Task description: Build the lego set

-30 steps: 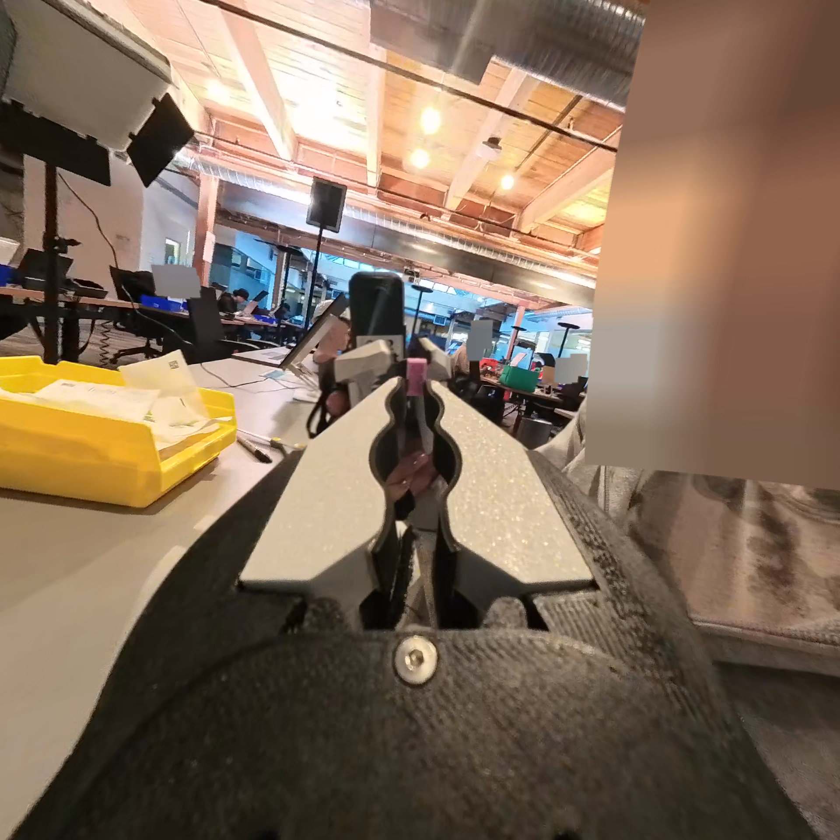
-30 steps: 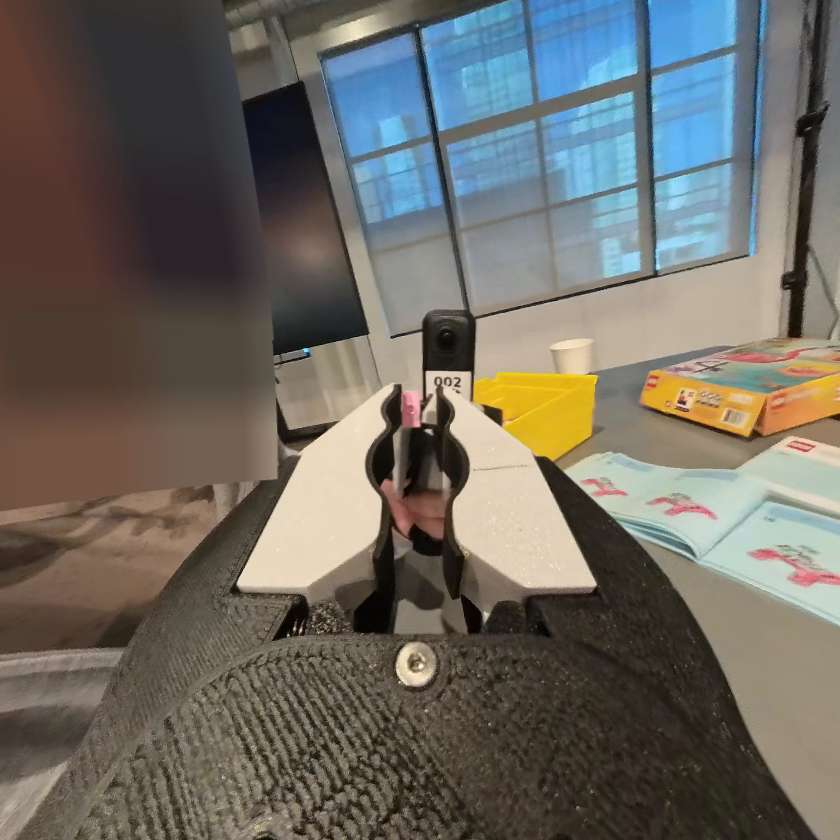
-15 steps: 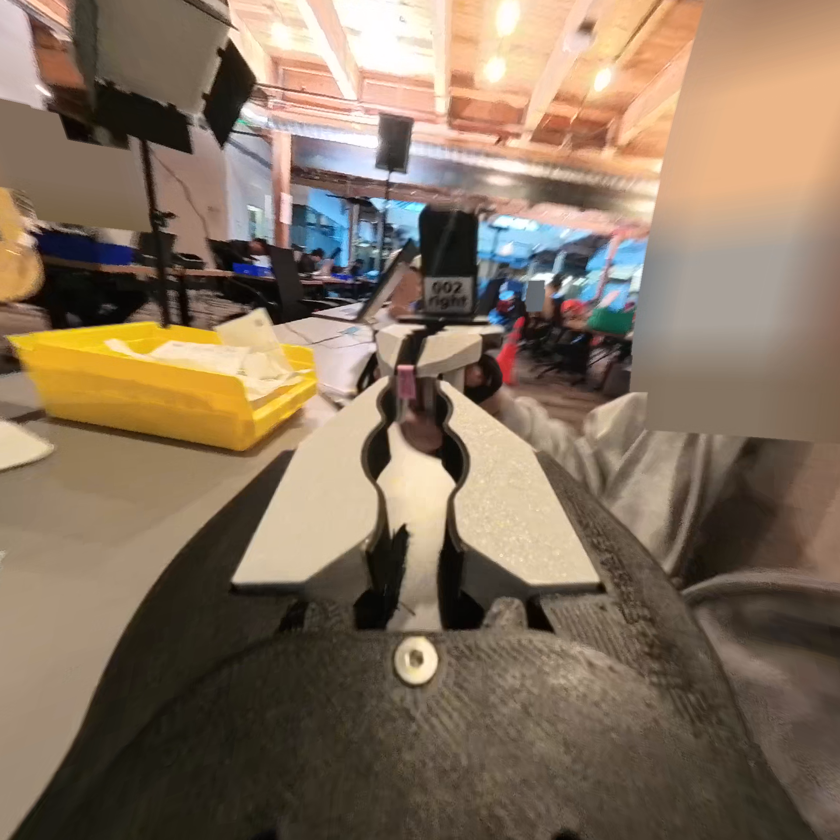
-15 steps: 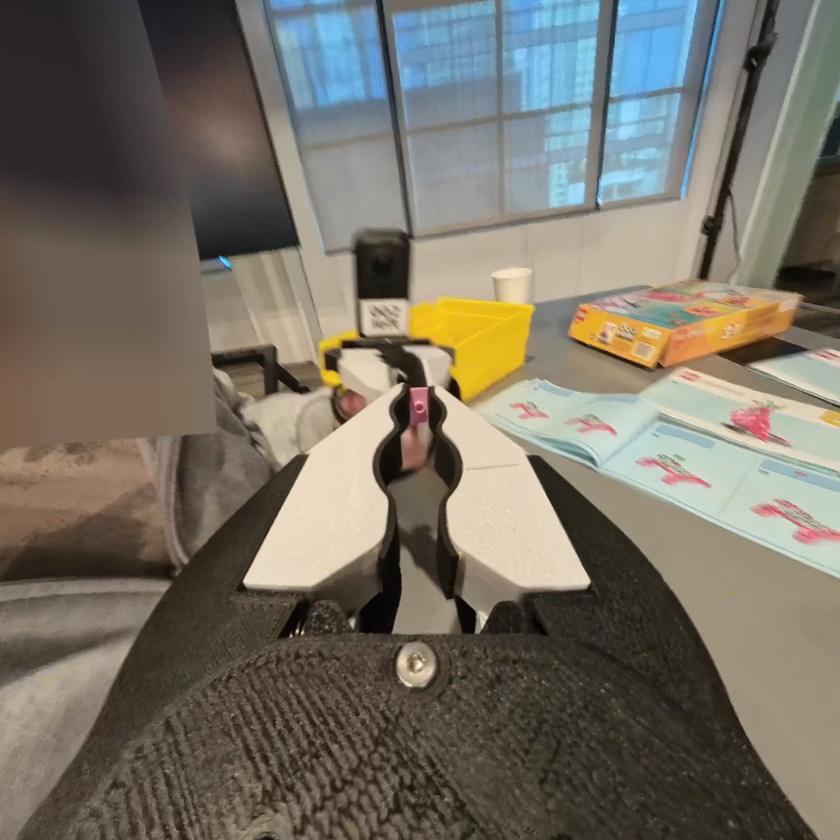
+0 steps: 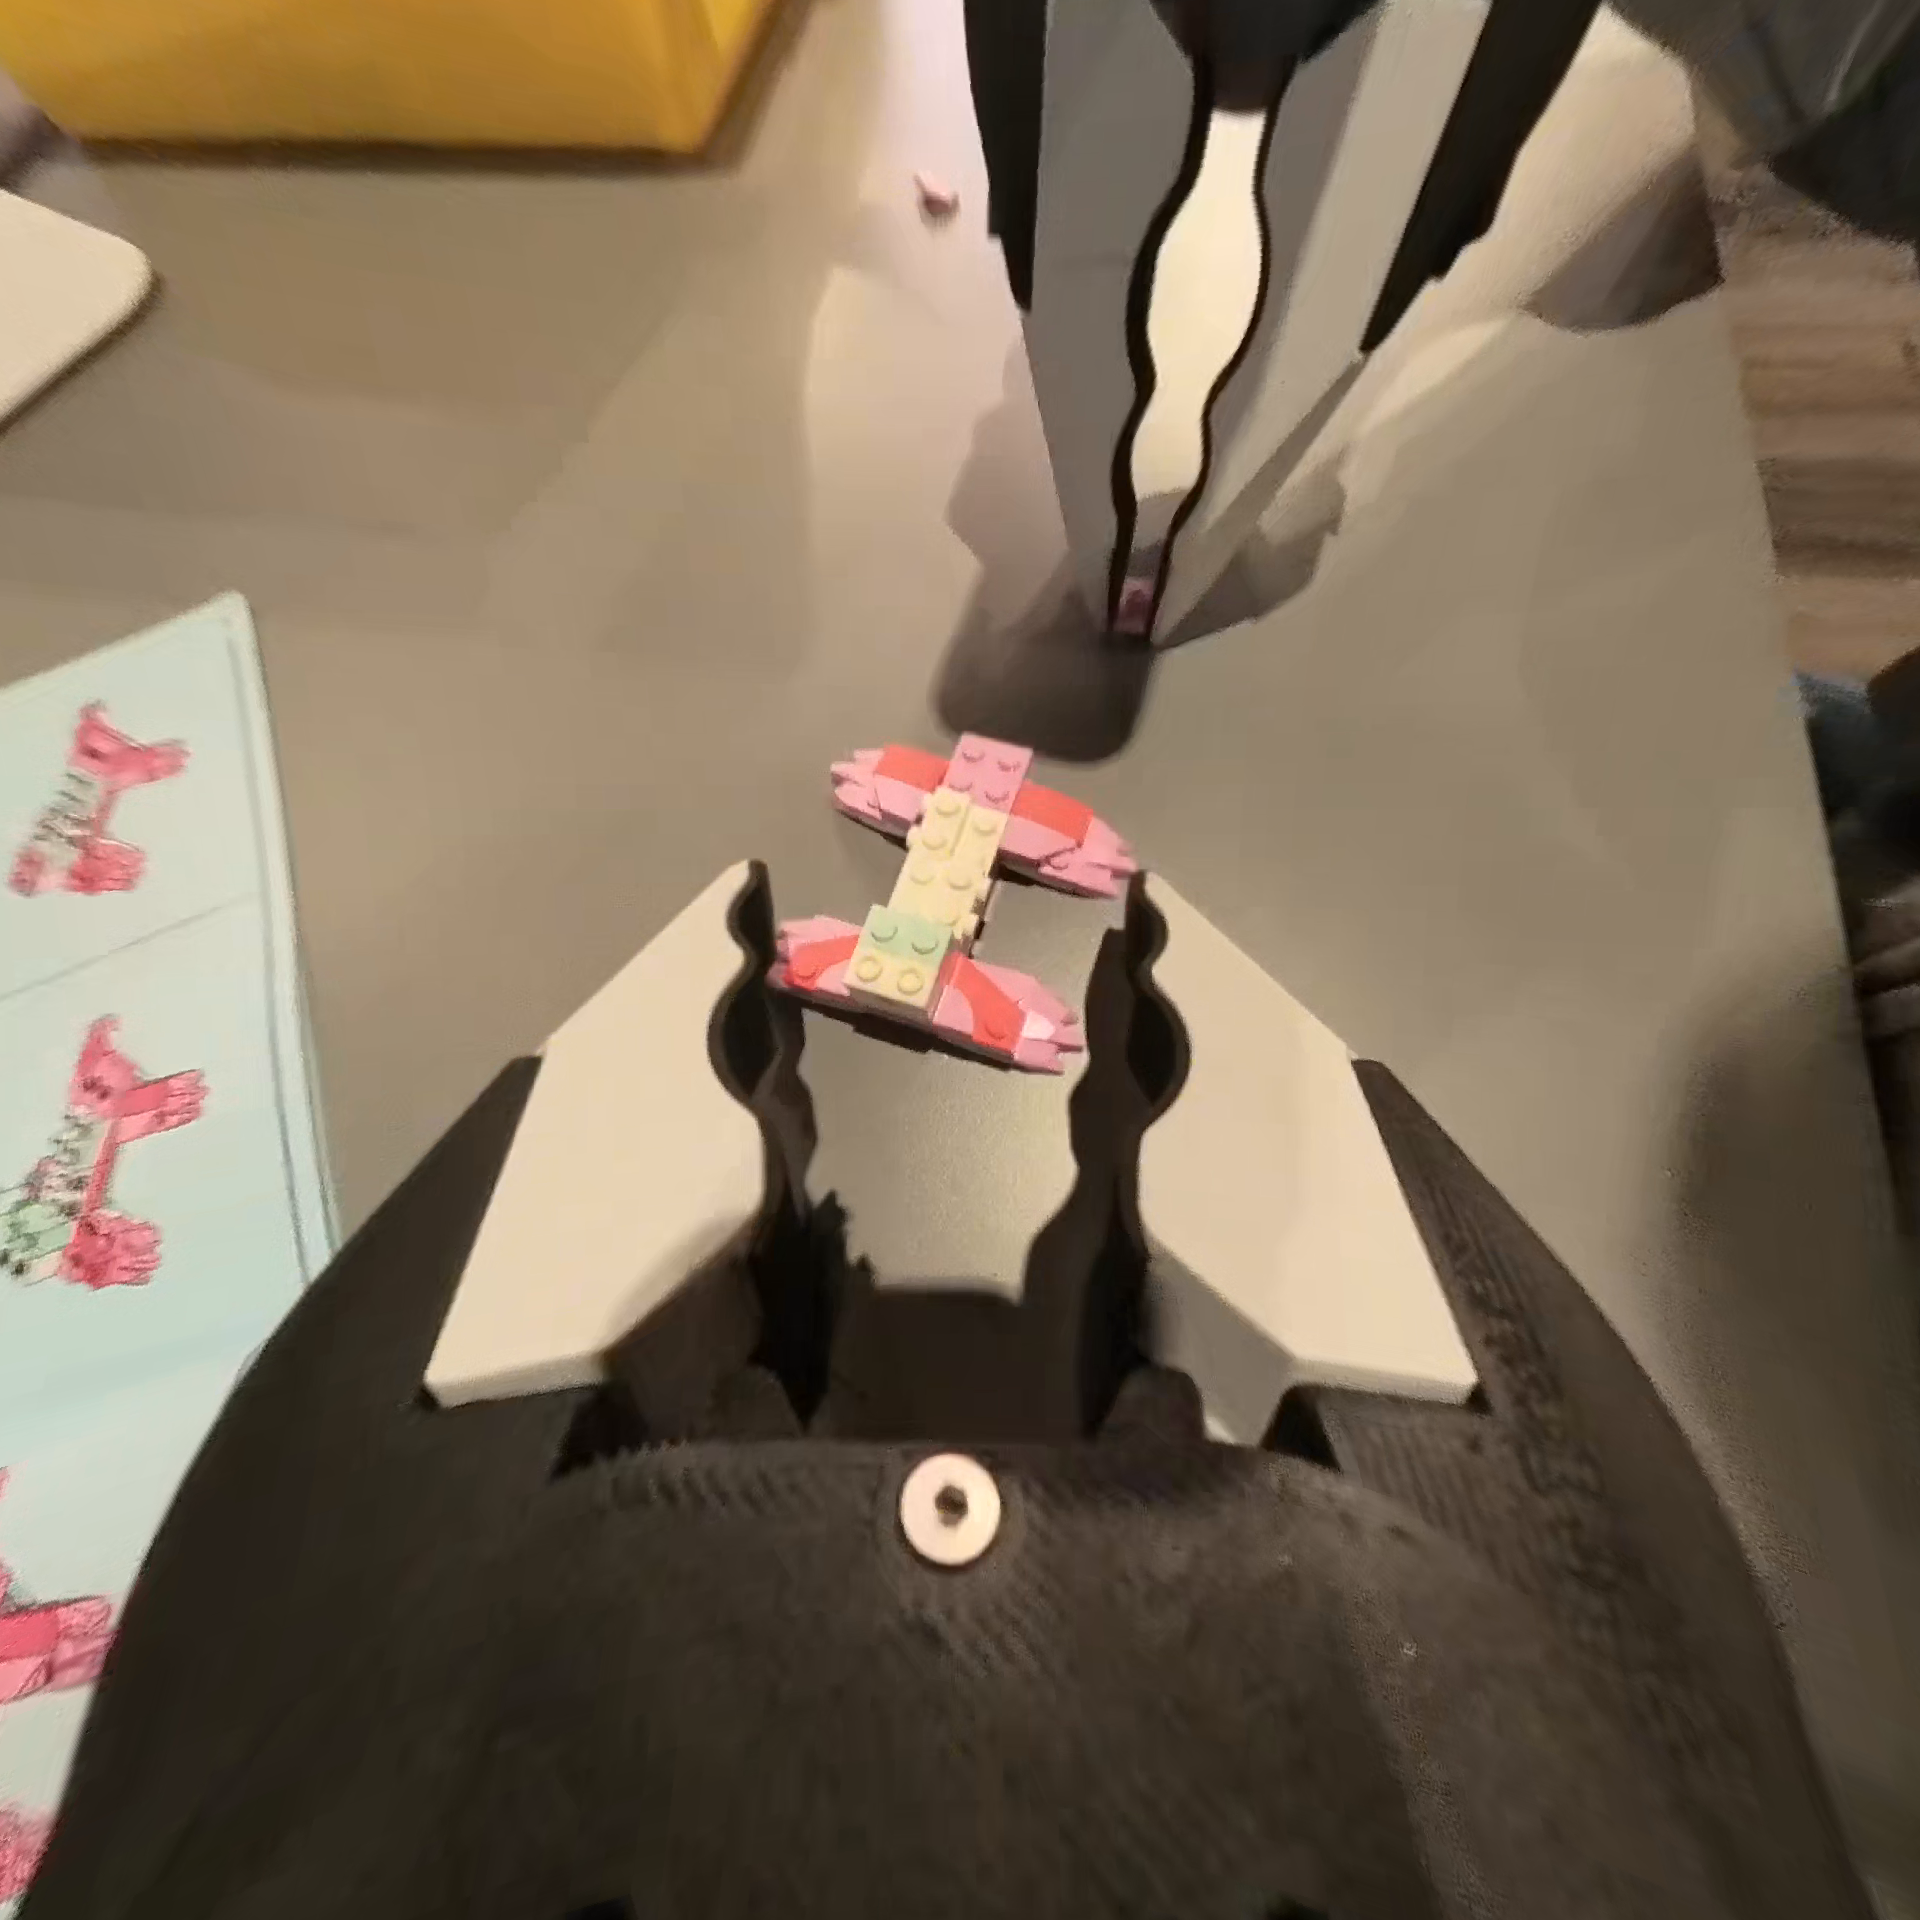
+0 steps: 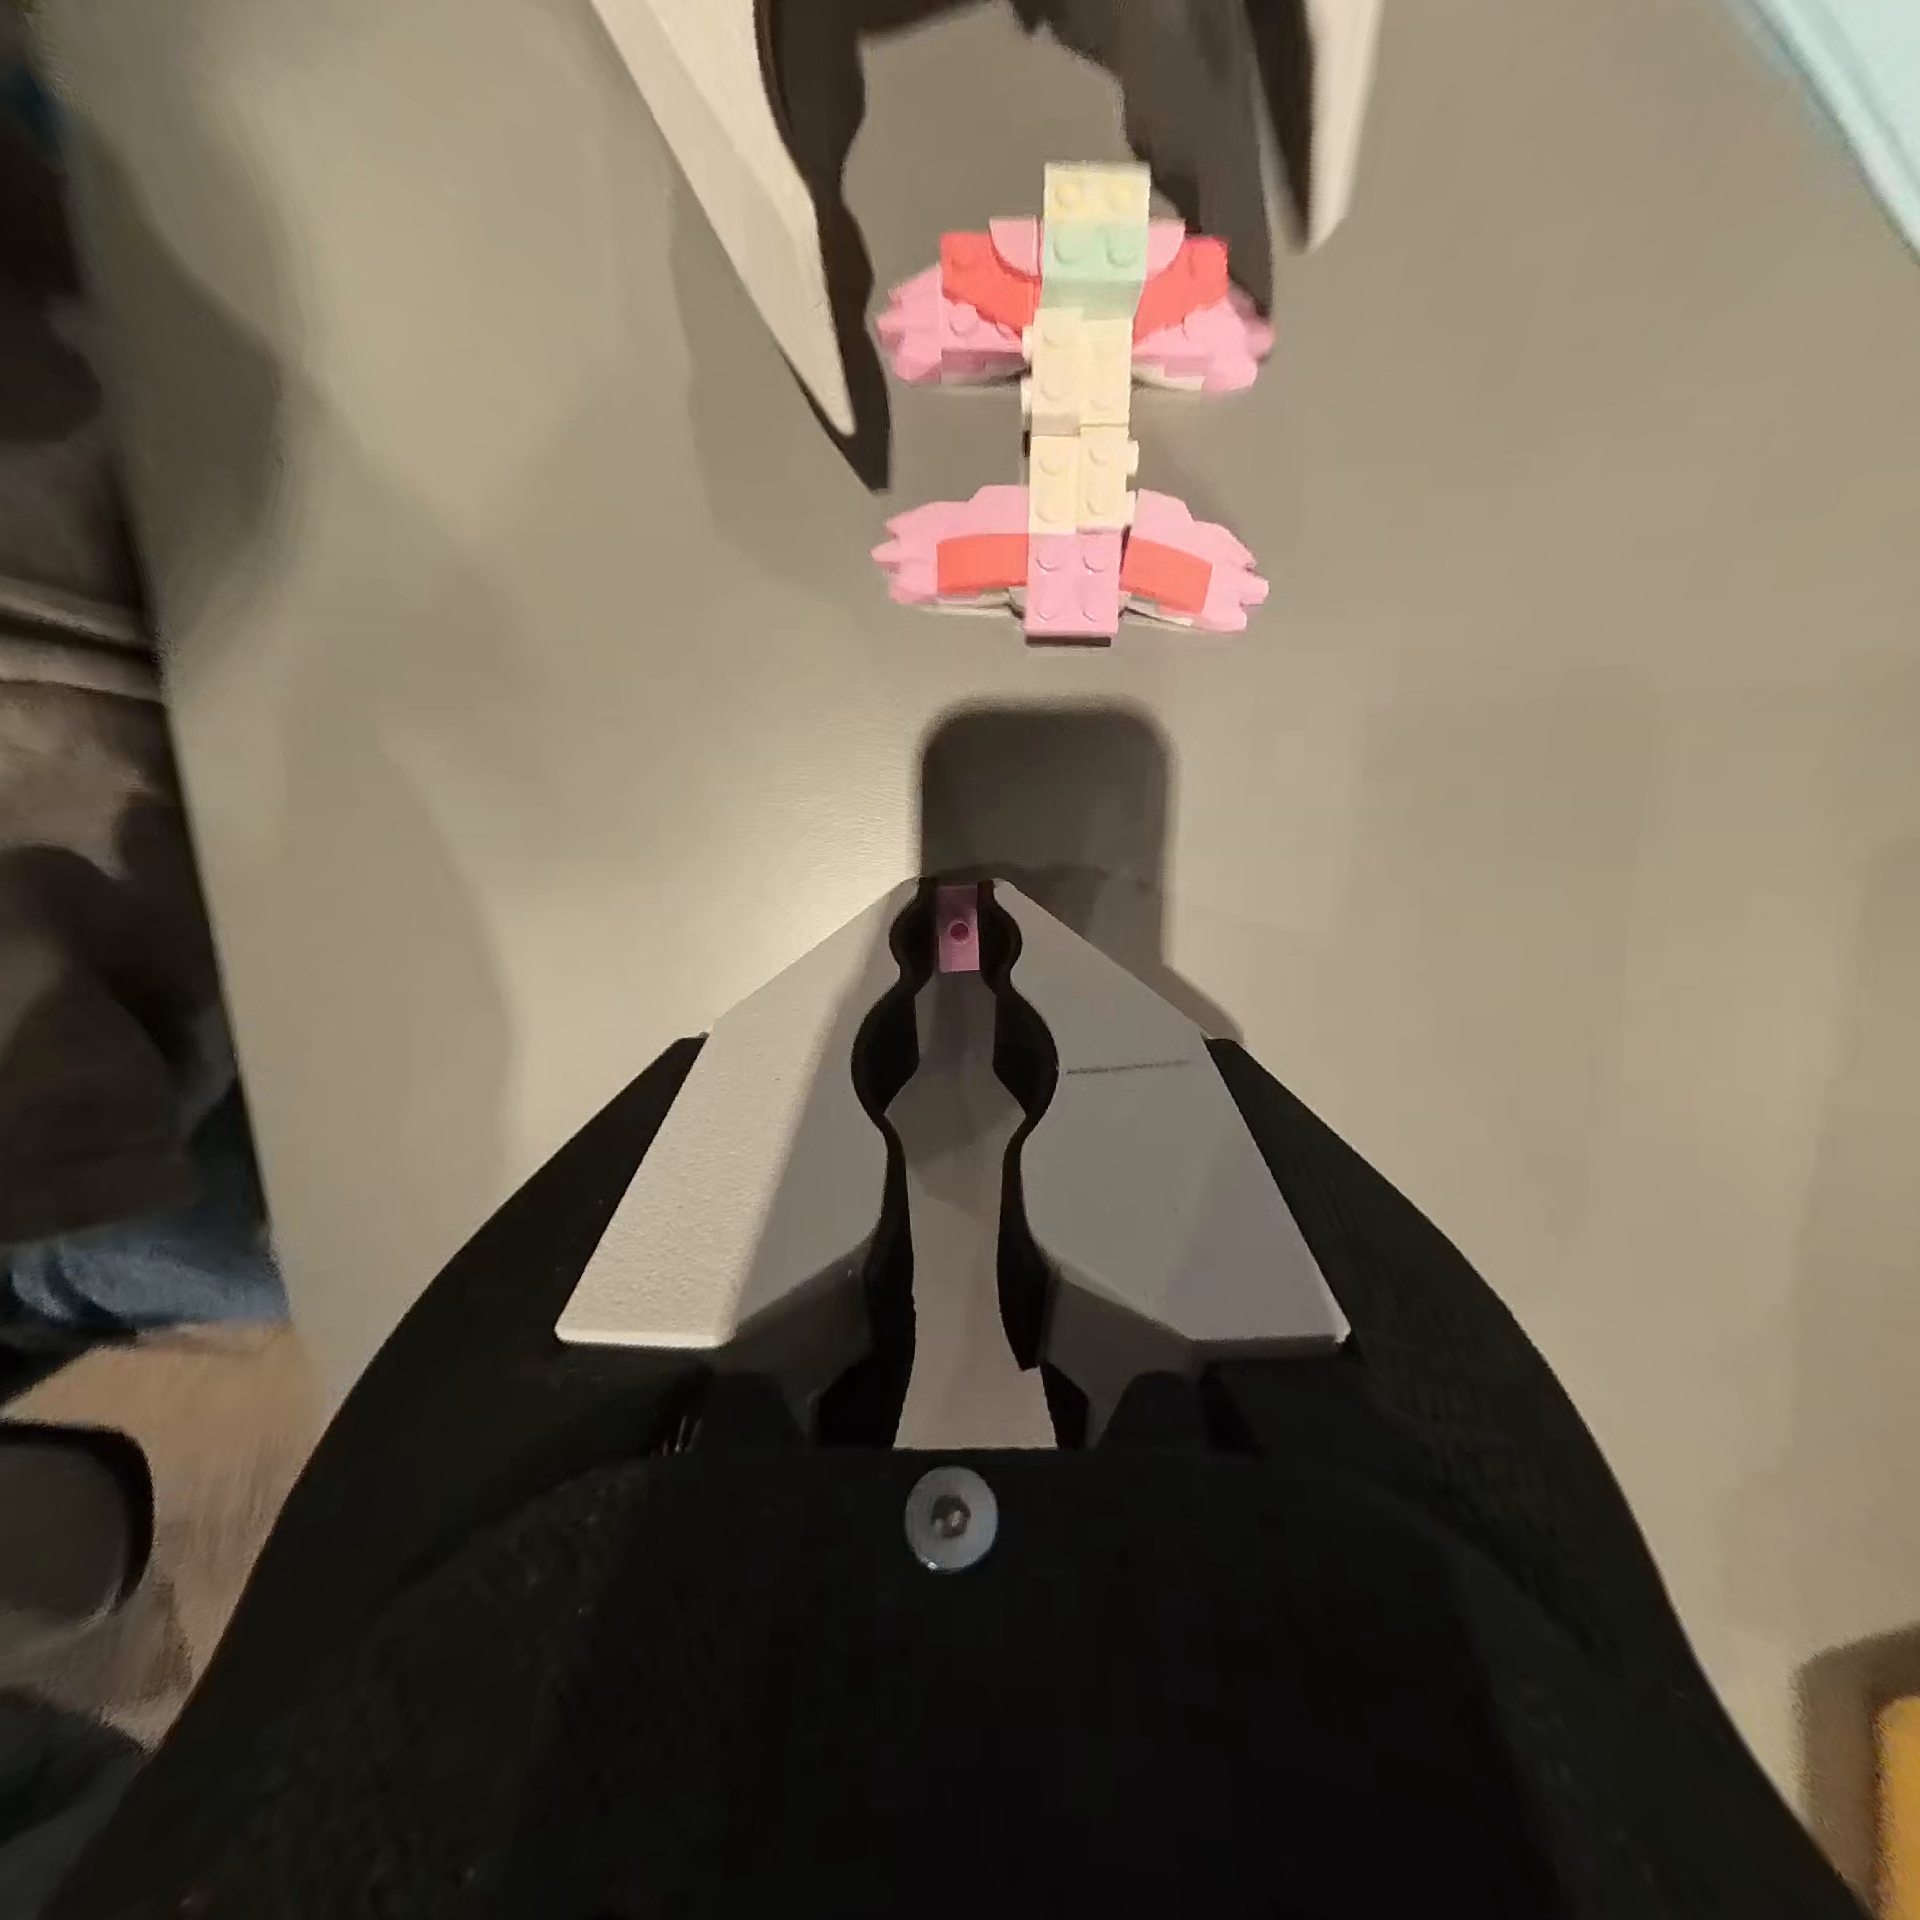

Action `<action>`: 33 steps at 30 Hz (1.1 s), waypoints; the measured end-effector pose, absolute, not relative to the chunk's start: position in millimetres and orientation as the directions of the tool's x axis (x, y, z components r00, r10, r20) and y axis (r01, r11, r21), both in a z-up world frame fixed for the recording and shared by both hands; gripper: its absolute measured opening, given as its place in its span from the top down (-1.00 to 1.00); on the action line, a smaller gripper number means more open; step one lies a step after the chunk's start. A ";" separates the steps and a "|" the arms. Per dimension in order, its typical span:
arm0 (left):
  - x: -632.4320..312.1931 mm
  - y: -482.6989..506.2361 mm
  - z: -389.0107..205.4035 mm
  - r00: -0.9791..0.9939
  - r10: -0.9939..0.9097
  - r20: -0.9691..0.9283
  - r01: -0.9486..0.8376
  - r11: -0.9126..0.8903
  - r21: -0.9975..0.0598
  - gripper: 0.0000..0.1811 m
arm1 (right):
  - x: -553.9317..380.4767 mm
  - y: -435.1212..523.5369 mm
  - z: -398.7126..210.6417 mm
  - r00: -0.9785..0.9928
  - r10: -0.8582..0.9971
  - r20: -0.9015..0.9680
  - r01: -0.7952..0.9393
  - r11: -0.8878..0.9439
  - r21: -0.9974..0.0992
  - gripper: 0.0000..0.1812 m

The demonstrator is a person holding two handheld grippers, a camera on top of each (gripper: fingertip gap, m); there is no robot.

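Yellow bin (image 5: 416,73) cut off at top edge; booklet (image 5: 135,987) cropped left, blurred.

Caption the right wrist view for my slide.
Right gripper pinching a small pink brick before the pink lego build.

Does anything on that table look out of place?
One tiny pink piece lies alone on the bare table near the yellow bin, far from the model. Otherwise nothing stands out.
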State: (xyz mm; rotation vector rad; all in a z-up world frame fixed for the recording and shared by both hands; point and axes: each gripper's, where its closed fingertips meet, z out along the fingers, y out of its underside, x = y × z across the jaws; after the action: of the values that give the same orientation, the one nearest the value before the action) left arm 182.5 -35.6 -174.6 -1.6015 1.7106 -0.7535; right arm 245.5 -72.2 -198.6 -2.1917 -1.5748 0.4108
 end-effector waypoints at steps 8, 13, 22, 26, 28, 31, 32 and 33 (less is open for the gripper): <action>183.2 -29.4 -190.0 -0.059 -0.993 -0.099 -0.683 0.112 -0.722 0.61 | 239.8 -66.1 -198.6 0.294 0.956 0.019 0.864 -0.257 -0.434 0.88; 184.1 -30.3 -190.9 -0.068 -0.988 -0.137 -0.682 0.147 -0.716 0.62 | 243.7 -67.1 -195.3 0.314 0.949 0.037 0.834 -0.257 -0.488 0.68; 190.8 -39.6 -191.1 -0.113 -0.990 -0.086 -0.667 0.140 -0.732 0.43 | 254.1 -59.6 -188.3 0.375 0.924 0.078 0.720 -0.237 -0.652 0.73; 193.8 -43.5 -190.7 -0.146 -0.987 -0.066 -0.661 0.147 -0.736 0.35 | 249.6 -59.6 -191.4 0.365 0.931 -0.017 0.678 -0.278 -0.680 0.77; 195.2 -43.8 -190.4 -0.153 -0.987 -0.059 -0.655 0.145 -0.741 0.35 | 249.6 -59.5 -194.8 0.358 0.934 -0.017 0.686 -0.275 -0.673 0.83; 198.3 -45.4 -187.3 -0.166 -0.985 -0.054 -0.633 0.149 -0.760 0.27 | 249.3 -58.3 -194.9 0.358 0.934 0.003 0.684 -0.260 -0.681 0.93; 199.6 -46.0 -185.9 -0.174 -0.983 -0.054 -0.624 0.152 -0.766 0.24 | 249.3 -58.3 -194.8 0.360 0.933 0.003 0.682 -0.261 -0.683 0.94; 200.7 -46.7 -184.9 -0.184 -0.981 -0.053 -0.619 0.158 -0.769 0.24 | 249.3 -58.4 -194.7 0.362 0.932 0.003 0.680 -0.262 -0.685 0.94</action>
State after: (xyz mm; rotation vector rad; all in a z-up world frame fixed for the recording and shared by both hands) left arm 200.7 -46.7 -184.9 -1.5178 1.8764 -0.8331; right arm 249.3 -58.4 -194.7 -2.0306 -1.3914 0.5487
